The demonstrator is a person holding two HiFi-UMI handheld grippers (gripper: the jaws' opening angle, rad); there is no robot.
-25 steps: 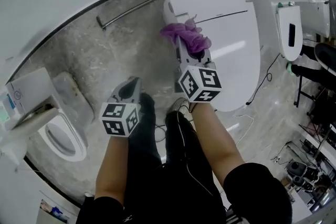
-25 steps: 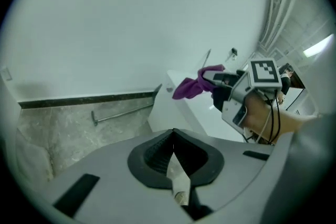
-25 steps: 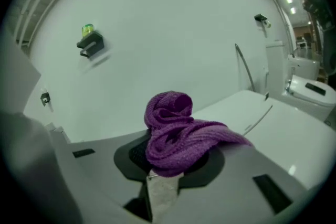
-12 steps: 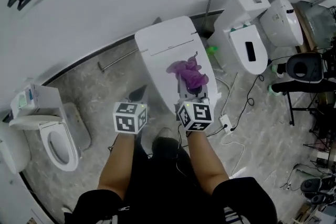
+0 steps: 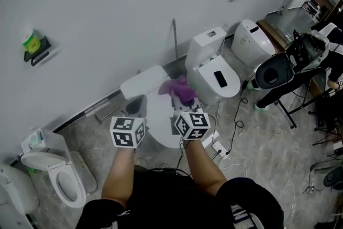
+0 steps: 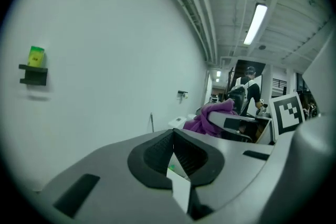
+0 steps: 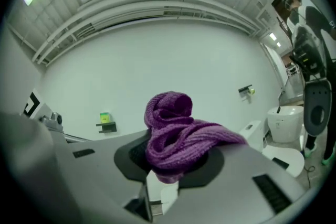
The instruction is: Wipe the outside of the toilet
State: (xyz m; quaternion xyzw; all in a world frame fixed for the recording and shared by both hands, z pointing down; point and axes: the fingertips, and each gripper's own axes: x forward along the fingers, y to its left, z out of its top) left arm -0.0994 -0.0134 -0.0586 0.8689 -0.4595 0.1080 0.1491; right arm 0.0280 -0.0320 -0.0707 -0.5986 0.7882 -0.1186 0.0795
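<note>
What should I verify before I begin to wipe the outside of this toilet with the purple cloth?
1. Grip on purple cloth by right tool: ok, jaws shut on it.
2. Free left tool: ok, shut, nothing between its jaws.
3. Closed toilet lid: ok.
4. Contact of cloth with toilet: not ok, held in air.
5. Dampness of cloth: cannot tell.
6. Clear floor right of toilet: not ok, power strip with cables lies there.

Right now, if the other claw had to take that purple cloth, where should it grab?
Probably the upright loop of the purple cloth, approached from beyond the tips of the right gripper. That loop stands clear of the jaws, while the rest is clamped between them. The left gripper is shut.
</note>
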